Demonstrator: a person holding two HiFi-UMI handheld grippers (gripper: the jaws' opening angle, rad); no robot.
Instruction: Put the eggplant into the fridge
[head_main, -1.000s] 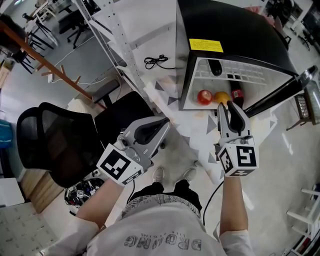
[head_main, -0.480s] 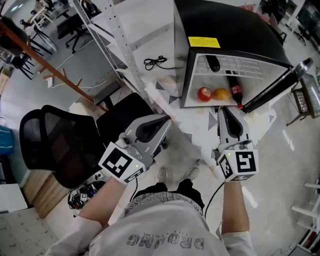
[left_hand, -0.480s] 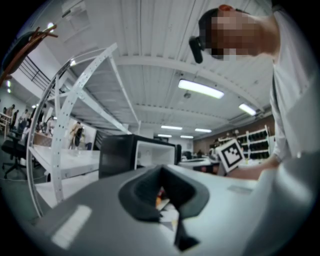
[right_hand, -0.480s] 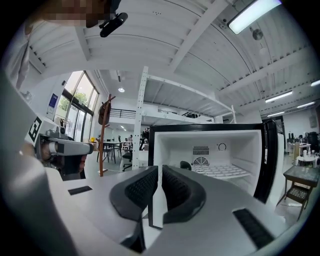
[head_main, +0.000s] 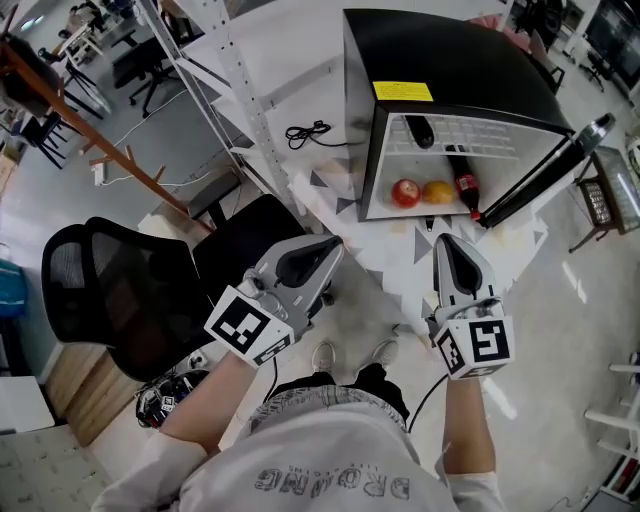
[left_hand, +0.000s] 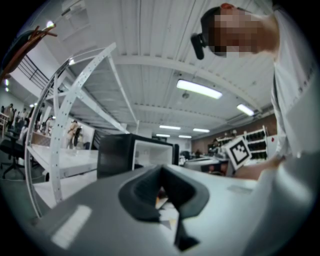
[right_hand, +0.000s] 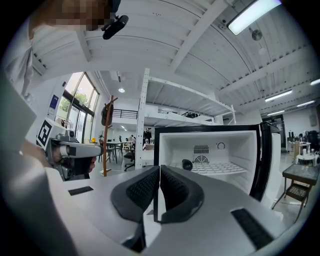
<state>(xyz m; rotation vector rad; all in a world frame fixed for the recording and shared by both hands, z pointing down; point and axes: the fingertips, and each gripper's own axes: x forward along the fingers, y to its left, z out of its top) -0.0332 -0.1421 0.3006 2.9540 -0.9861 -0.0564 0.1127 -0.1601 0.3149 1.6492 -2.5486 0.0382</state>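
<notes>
The dark eggplant (head_main: 421, 131) lies on the upper wire shelf of the small black fridge (head_main: 450, 60), whose door (head_main: 540, 180) hangs open to the right. In the right gripper view the eggplant (right_hand: 187, 164) rests at the shelf's left side, straight ahead. My right gripper (head_main: 443, 240) is out in front of the fridge, apart from it, jaws shut with nothing between them (right_hand: 159, 167). My left gripper (head_main: 330, 243) hangs further left, away from the fridge, also shut and empty (left_hand: 161, 169).
On the fridge floor sit a red apple (head_main: 405, 193), an orange (head_main: 438, 192) and a cola bottle (head_main: 466, 185). A black office chair (head_main: 110, 290) stands at my left. White rack posts (head_main: 235, 100) and a black cable (head_main: 310, 130) lie beyond it.
My right gripper has drawn back from the fridge opening toward my body, and its jaws have closed from partly open to shut. The left gripper has stayed put.
</notes>
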